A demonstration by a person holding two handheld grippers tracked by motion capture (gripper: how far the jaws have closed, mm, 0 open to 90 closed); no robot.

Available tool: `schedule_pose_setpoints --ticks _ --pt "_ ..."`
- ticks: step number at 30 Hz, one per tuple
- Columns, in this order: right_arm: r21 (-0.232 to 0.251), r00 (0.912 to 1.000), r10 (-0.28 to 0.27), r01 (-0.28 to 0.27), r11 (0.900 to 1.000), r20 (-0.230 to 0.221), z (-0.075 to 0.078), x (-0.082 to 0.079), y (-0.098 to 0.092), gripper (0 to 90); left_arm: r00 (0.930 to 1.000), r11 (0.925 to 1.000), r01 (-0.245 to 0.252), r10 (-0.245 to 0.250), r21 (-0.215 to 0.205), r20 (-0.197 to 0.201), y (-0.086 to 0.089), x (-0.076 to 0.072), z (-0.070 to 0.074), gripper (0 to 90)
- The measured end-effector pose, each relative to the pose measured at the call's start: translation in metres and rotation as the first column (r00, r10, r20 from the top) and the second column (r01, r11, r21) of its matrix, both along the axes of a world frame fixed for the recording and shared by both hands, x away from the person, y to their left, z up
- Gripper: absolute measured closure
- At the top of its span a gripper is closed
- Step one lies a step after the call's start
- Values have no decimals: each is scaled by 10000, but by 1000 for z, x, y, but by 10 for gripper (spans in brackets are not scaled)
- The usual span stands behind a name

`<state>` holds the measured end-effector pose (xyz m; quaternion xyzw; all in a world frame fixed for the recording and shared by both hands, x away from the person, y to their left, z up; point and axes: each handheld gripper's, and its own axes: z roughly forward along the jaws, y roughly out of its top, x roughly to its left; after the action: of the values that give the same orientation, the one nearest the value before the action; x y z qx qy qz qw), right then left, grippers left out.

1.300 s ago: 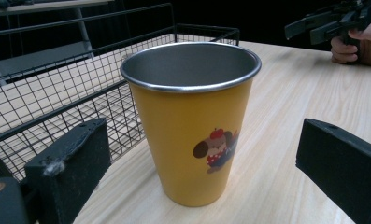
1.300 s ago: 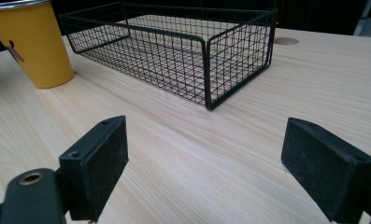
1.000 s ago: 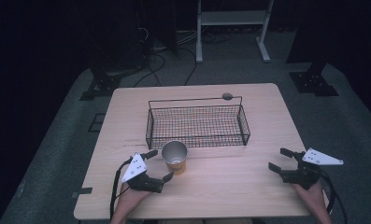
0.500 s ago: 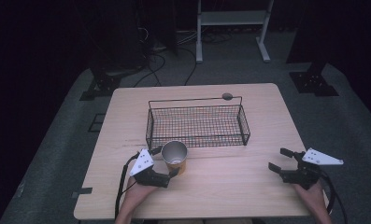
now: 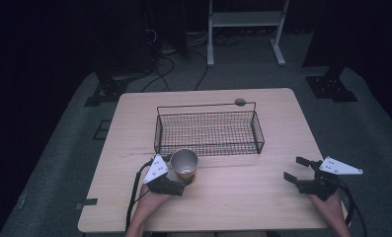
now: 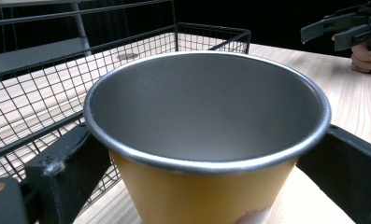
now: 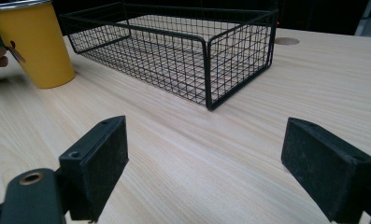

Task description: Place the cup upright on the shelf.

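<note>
**Cup between the left jaws, right gripper idle**

A light wooden table (image 5: 243, 197) stood on grey carpet in a dark room. Near its middle sat a black wire basket (image 5: 208, 132), long side facing the person, with a small round grey disc (image 5: 240, 102) on the tabletop just behind its far rail.

Just in front of the basket's near left corner stood a yellow cup (image 5: 184, 164) with a silver-grey inside and a rolled metal rim, upright on the table. The left gripper (image 5: 176, 183) was at the cup from the person's side. In the left gripper view the cup (image 6: 206, 140) sat between the two black jaws, one at each side of its wall just under the rim; whether the jaws pressed on the wall or merely flanked it could not be told.

The right gripper (image 5: 298, 170) lay near the table's right front corner, well apart from cup and basket, jaws spread wide and holding nothing. In the right gripper view bare tabletop lay between its jaws, the basket (image 7: 183, 51) ahead and the cup (image 7: 36, 44) at far left.
</note>
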<state>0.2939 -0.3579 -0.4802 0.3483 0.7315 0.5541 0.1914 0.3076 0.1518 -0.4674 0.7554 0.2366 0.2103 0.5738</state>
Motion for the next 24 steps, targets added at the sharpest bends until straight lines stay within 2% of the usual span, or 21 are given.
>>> schedule_pose_setpoints --ticks 8,18,24 --pt "1 10000 7 -7 10000 -3 0 0 0 137 10000 10000 -22 22 86 57 -5 3 2 30" --pt "3 10000 17 -17 10000 3 0 0 0 137 9999 9999 15 -18 143 155 -7 5 2 123" --pt "-1 10000 17 -17 10000 5 0 0 0 137 9999 9998 15 -18 176 172 -7 4 2 127"
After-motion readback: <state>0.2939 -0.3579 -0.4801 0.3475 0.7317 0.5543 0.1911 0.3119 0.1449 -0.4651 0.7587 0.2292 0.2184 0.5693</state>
